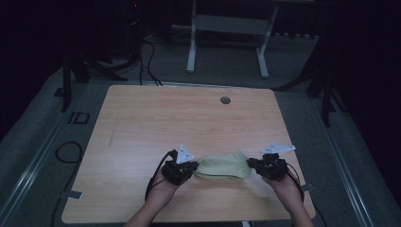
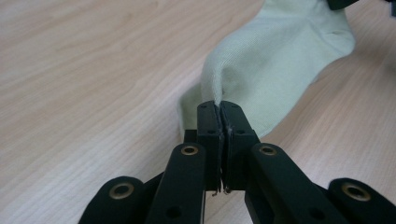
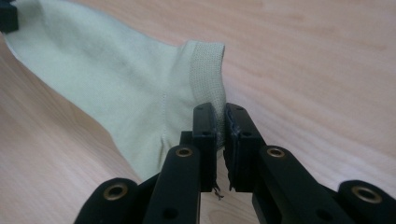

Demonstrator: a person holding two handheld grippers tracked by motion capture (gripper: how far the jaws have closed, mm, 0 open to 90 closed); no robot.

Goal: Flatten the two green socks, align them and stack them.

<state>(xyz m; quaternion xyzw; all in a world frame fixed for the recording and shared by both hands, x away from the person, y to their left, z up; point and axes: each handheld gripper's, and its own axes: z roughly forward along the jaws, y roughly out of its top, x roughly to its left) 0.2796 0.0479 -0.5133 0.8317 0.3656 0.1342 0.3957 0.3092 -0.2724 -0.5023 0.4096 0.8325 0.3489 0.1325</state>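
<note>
While the pale green sock (image 1: 223, 166) is lying in the lower middle of the high view on the wooden surface (image 1: 156, 118), the left gripper (image 1: 185, 169) is pinching its toe end and the right gripper (image 1: 260, 165) its ribbed cuff (image 3: 205, 70), fingers pressed together; grasping looks done, while lifting or straightening is probably remaining.

sock (image 2: 275, 60) — matt knit cloth, ribbed cuff | table (image 1: 156, 118) — smooth wood grain | tool — matt black plastic

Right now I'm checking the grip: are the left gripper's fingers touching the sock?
Touching. The left gripper view shows the left gripper with its fingers pinched shut on the pale green sock.
</note>
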